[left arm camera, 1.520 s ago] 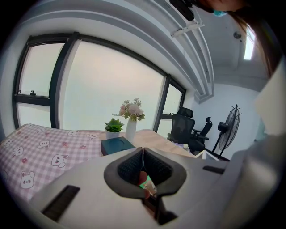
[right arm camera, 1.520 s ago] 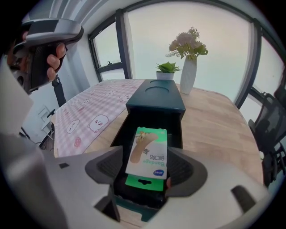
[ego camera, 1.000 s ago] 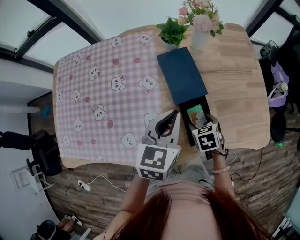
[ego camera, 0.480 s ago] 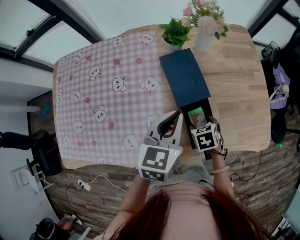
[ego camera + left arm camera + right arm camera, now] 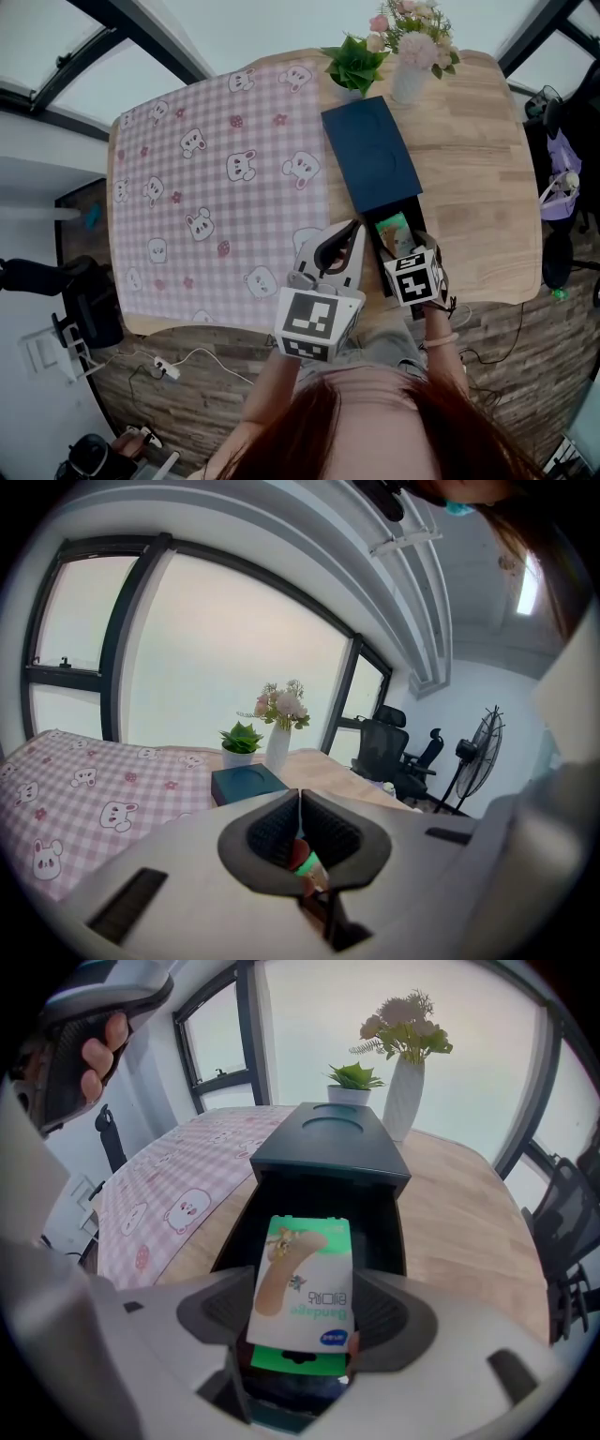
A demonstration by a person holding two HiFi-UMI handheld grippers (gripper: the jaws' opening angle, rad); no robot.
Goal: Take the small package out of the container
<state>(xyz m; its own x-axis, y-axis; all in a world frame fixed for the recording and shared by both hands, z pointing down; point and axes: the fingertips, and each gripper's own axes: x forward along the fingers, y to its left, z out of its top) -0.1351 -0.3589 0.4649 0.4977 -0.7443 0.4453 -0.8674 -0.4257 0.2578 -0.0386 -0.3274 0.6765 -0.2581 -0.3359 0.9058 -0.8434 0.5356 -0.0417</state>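
The right gripper (image 5: 305, 1321) is clamped on the packet (image 5: 305, 1269) at the open dark box (image 5: 368, 155) near the tabletop's (image 5: 469, 141) front edge. The left gripper's (image 5: 300, 810) jaws are pressed together.

Cloth (image 5: 216, 178) is covering the desk's (image 5: 469, 141) left side, container (image 5: 367, 155) sitting just right of it, plant (image 5: 352, 64) and vase (image 5: 410, 80) standing behind, small package (image 5: 393, 228) lying at its open near end
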